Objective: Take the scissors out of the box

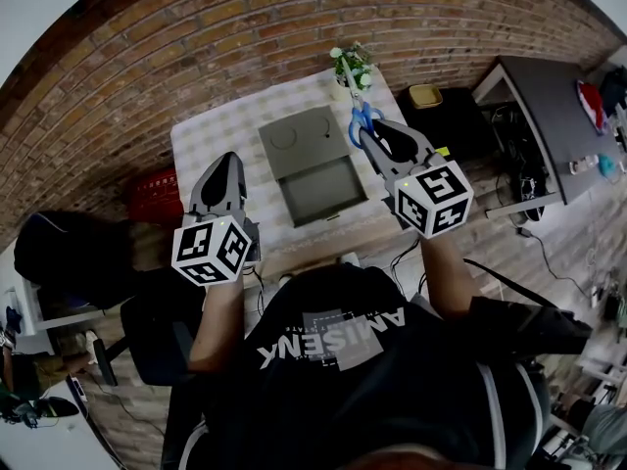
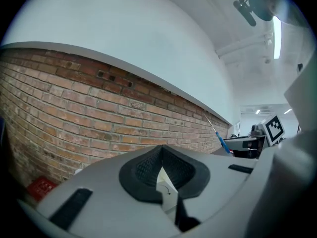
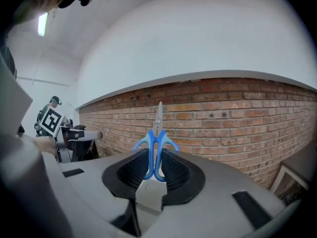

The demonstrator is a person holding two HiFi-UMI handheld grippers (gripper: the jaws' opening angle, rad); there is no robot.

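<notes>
Right gripper view shows the right tool (image 3: 154, 168) pinching the scissors (image 3: 157, 133) by their blue handle loops, which sit down between the dark pads. The closed blades stick straight out ahead of the jaws toward the brick wall. Gripping at the loops rather than the blades likely gives the pads something thick and less slippery to bear on, and it keeps the sharp end pointed away from the person. In the head view the scissors are clear of the box (image 1: 323, 192) and held up in the air above the far right part of the bench (image 1: 211, 135), close to the small plant (image 1: 353, 65) as that view shows them. The box lies open in the middle of the checked cloth with its lid folded back, and its tray looks empty, so the removal itself appears done; what remains is probably only setting the scissors down somewhere. The left tool (image 2: 163, 167) has its jaws pressed together with nothing between them and hangs over the near left side of the bench, well apart from the box, apparently kept out of the way since this pick needs only one hand.
</notes>
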